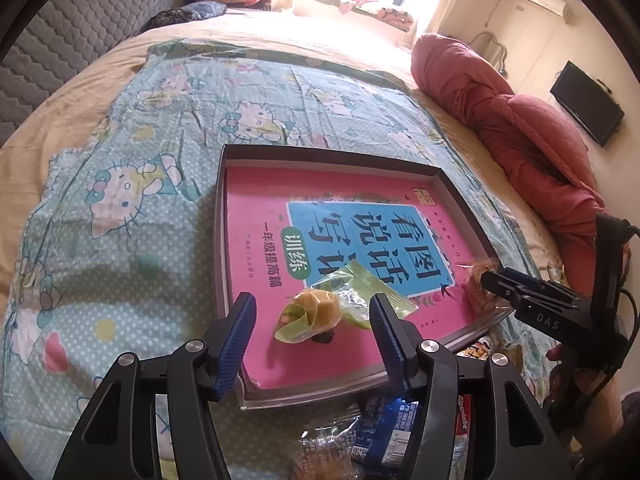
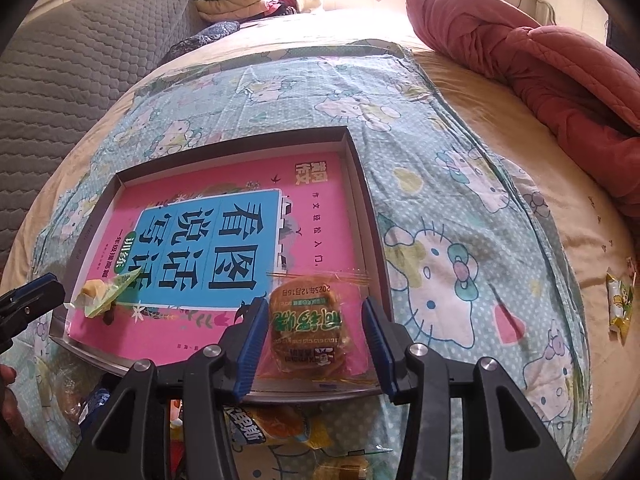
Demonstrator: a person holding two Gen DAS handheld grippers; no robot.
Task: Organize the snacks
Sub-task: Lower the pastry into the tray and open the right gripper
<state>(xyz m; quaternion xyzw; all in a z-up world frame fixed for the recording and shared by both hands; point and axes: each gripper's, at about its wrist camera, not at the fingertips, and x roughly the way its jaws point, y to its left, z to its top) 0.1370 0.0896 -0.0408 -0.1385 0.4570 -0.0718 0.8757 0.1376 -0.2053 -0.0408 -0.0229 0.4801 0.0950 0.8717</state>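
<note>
A shallow grey box (image 1: 219,216) with a pink book inside lies on the bed; it also shows in the right wrist view (image 2: 370,208). A green-wrapped yellow snack (image 1: 316,308) lies on the book between my open left gripper's (image 1: 314,320) fingers, not clamped; it also shows in the right wrist view (image 2: 104,292). A clear-wrapped brown round cake (image 2: 308,328) lies in the box's near right corner between the spread fingers of my open right gripper (image 2: 314,332). The right gripper shows in the left wrist view (image 1: 496,284) beside the cake (image 1: 482,276).
More wrapped snacks lie near the box's front edge: a blue pack (image 1: 388,432), a brown cake (image 1: 320,456), an orange-yellow pack (image 2: 276,424). A yellow-green snack (image 2: 618,304) lies far right. A red quilt (image 2: 560,60) is bunched at the back right.
</note>
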